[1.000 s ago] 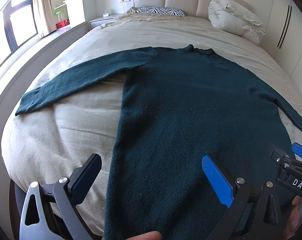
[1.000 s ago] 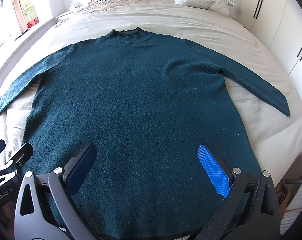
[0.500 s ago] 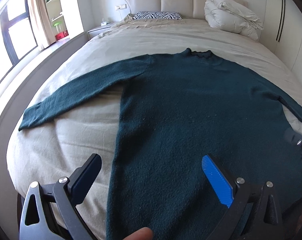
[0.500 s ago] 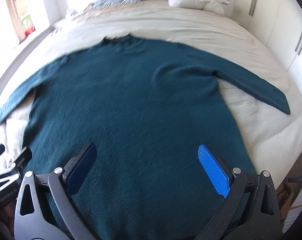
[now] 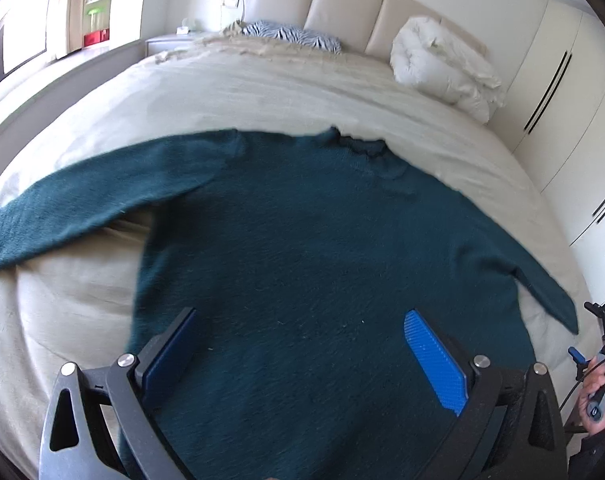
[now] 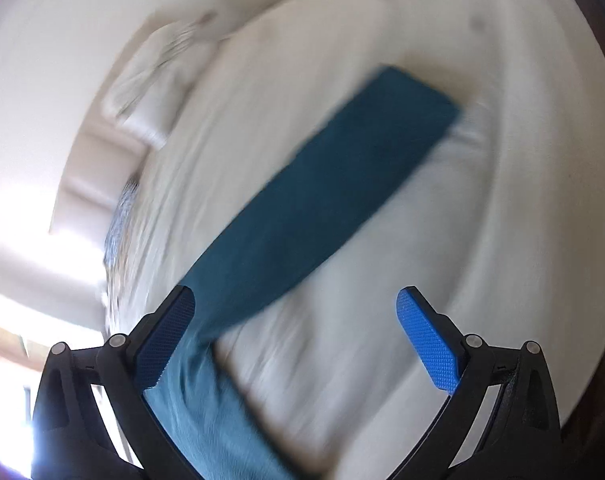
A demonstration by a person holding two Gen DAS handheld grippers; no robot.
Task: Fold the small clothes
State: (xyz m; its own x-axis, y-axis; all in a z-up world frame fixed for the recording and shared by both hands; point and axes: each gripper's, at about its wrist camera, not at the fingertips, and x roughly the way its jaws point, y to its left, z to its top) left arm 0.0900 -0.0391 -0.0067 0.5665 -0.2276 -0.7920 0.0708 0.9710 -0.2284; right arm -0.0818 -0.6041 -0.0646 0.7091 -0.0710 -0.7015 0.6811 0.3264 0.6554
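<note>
A dark teal sweater (image 5: 302,248) lies flat on the bed with both sleeves spread out. My left gripper (image 5: 302,356) is open and empty above the sweater's lower body. My right gripper (image 6: 298,332) is open and empty; its view is blurred and tilted and looks along the sweater's right sleeve (image 6: 322,192) toward the cuff. The right gripper also shows at the right edge of the left wrist view (image 5: 604,344), beyond the right cuff.
The sweater rests on a beige bedspread (image 5: 262,92). A rolled white duvet (image 5: 442,64) and a zebra pillow (image 5: 290,34) lie by the headboard. White wardrobe doors (image 5: 574,80) stand to the right. A window and a shelf are at the far left.
My right gripper has swung quickly to the right, from over the sweater's body to the right sleeve. My left gripper has moved forward and right, over the sweater's body.
</note>
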